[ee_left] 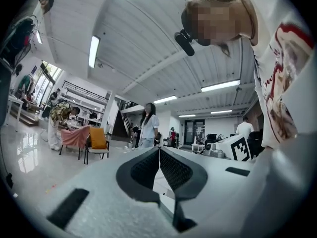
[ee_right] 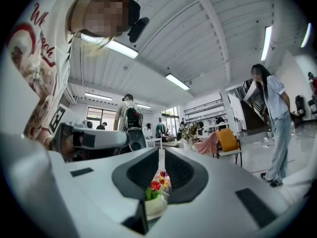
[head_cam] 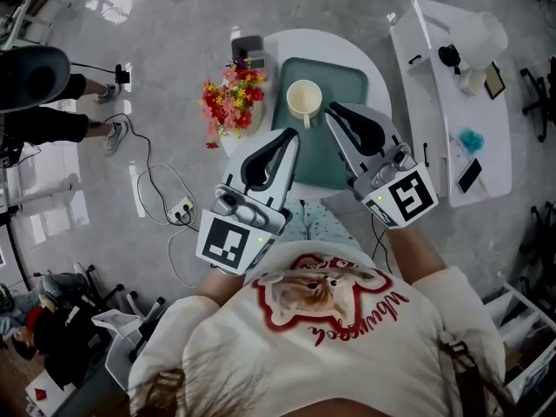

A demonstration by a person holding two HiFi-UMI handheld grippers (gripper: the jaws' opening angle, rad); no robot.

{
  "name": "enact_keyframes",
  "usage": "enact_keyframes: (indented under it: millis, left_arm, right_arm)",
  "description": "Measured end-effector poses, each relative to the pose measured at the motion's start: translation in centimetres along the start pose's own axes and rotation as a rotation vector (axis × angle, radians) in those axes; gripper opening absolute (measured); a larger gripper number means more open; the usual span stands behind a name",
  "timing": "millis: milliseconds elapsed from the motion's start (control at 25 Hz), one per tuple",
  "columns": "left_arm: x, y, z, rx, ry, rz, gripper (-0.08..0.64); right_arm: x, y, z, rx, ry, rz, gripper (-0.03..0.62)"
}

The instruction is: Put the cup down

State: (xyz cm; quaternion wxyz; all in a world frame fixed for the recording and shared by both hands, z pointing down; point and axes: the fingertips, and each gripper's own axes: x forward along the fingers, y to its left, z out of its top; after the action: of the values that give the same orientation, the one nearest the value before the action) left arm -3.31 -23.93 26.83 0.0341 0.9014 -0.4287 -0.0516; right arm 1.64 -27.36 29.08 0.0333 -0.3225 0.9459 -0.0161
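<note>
A cream cup point(head_cam: 304, 100) stands upright on a green tray point(head_cam: 352, 81) on the round white table point(head_cam: 269, 49); its handle points toward me. Nothing holds the cup. My left gripper point(head_cam: 292, 135) hovers at the tray's near left edge, its tip just short of the cup, jaws shut on nothing. My right gripper point(head_cam: 331, 109) reaches over the tray just right of the cup, also shut and empty. In the left gripper view the left gripper point(ee_left: 159, 149) points up at the room. In the right gripper view the right gripper point(ee_right: 162, 153) has its pads together.
A bunch of red and yellow flowers point(head_cam: 232, 98) stands at the table's left edge, also visible as flowers point(ee_right: 156, 185) under the right jaws. A dark box point(head_cam: 248, 48) sits behind it. A long white table point(head_cam: 491, 137) with small items is at the right. Cables and a power strip point(head_cam: 181, 208) lie on the floor.
</note>
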Motion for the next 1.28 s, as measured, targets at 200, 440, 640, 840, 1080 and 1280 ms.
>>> enact_keyframes:
  millis: [200, 440, 640, 840, 1080, 1280]
  left_arm:
    - [0.3, -0.5, 1.5, 0.002, -0.018, -0.016, 0.017]
    - [0.6, -0.7, 3.2, 0.026, -0.038, -0.036, 0.017]
    - [0.5, -0.8, 4.4, 0.044, -0.066, -0.042, 0.017]
    - [0.4, -1.4, 5.3, 0.01, -0.065, -0.056, 0.017]
    - [-0.4, -0.9, 5.6, 0.016, -0.076, -0.061, 0.017]
    - [-1.6, -0.5, 5.5, 0.018, -0.085, -0.078, 0.017]
  right_arm:
    - [0.1, 0.7, 3.3, -0.031, -0.006, 0.001, 0.052]
    - [-0.2, 1.7, 6.3, -0.051, -0.041, -0.017, 0.043]
    - [-0.7, 2.8, 8.4, -0.101, -0.072, -0.018, 0.034]
    - [-1.0, 2.7, 9.6, -0.11, -0.094, -0.047, 0.028]
    - [-1.3, 3.6, 9.0, -0.068, -0.102, -0.085, 0.028]
    - [-0.4, 6.1, 8.3, -0.04, -0.123, -0.072, 0.028]
